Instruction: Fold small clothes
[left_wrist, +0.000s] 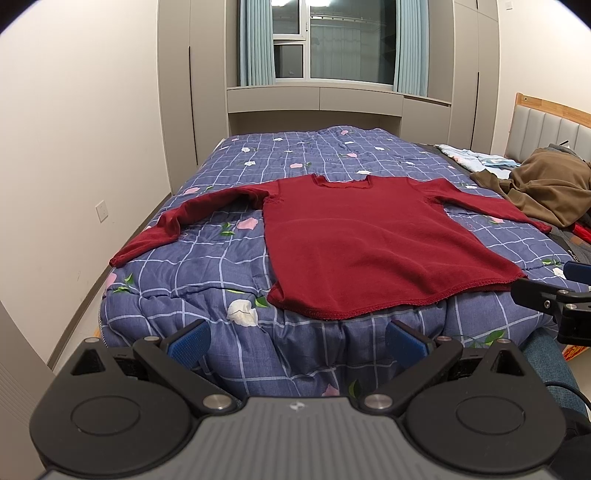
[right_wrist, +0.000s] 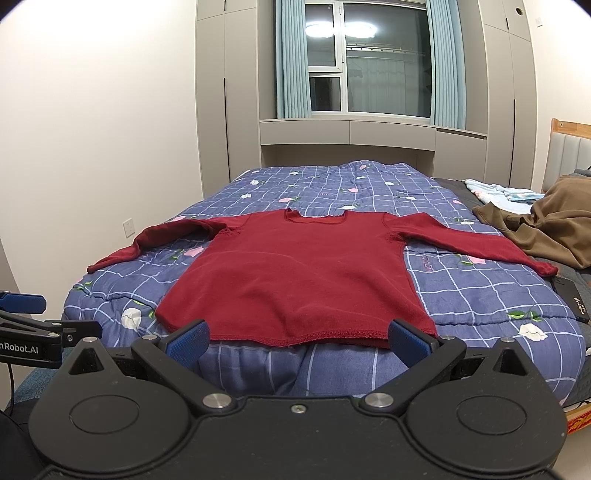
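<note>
Dark red knit sweater lies flat, front up, on a blue checked quilt with pink and white flowers. Neck toward the window, hem toward the cameras, right at the quilt's near edge. Both sleeves spread outward; the one on the left of the view bends down toward the bed's edge, the other reaches toward a brown garment heaped on the right. Body smooth, a few shallow creases. Not folded yet.

Left gripper: jaws wide, blue pads apart, nothing between them. It hovers off the foot of the bed, short of the hem, not touching cloth. In the left wrist view the hem's left corner sits above the gap between the fingers.

Right gripper: jaws wide as well, empty. In its own view the right pad overlaps the hem's right corner; whether it touches I cannot tell. The other gripper shows at that view's left edge, beside the bed.

Light blue cloth lies past the brown garment, near a padded headboard. A dark phone-like slab rests on the quilt's right edge. Blue curtains flank the window; grey cupboards stand to either side.
</note>
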